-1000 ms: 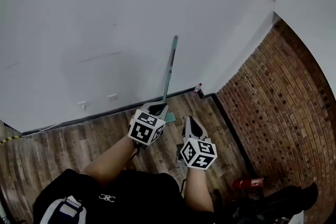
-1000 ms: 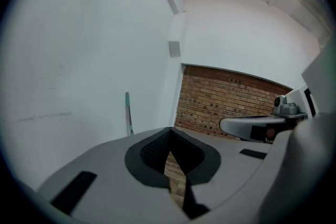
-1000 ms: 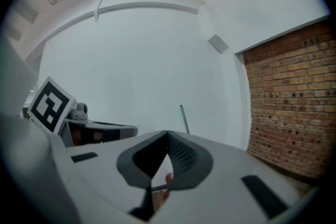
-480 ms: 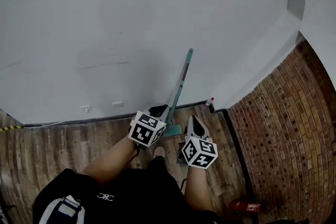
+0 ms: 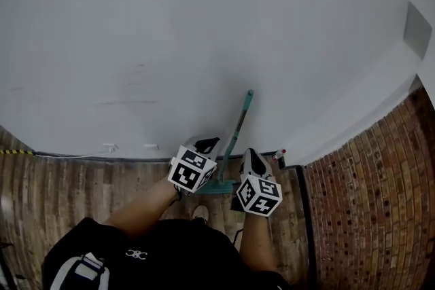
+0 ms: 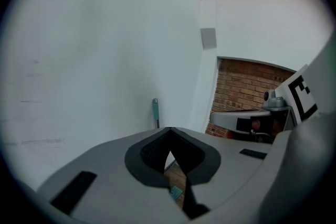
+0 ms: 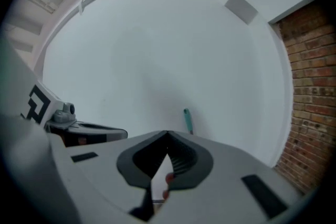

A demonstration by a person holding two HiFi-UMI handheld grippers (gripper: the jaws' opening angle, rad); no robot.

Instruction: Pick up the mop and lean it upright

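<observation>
The mop (image 5: 238,132) has a teal handle and stands upright against the white wall, its teal head (image 5: 219,187) on the wooden floor. The handle's top (image 6: 155,108) shows above the left jaws, and the handle's top (image 7: 186,119) shows again above the right jaws. My left gripper (image 5: 206,143) hangs just left of the handle, shut and empty, its tips (image 6: 168,129) meeting. My right gripper (image 5: 251,154) hangs just right of the handle, also shut with nothing held (image 7: 168,134). Neither gripper touches the mop.
A brick wall (image 5: 367,207) meets the white wall at the right corner. A small red-capped bottle (image 5: 280,155) stands on the floor by that corner. Wall sockets (image 5: 109,147) sit low on the left. The person's shoe (image 5: 199,214) is below the grippers.
In the head view the mop and the brick corner have slid right and lower, closer to both grippers. The mop still leans on the wall. Both grippers stay shut.
</observation>
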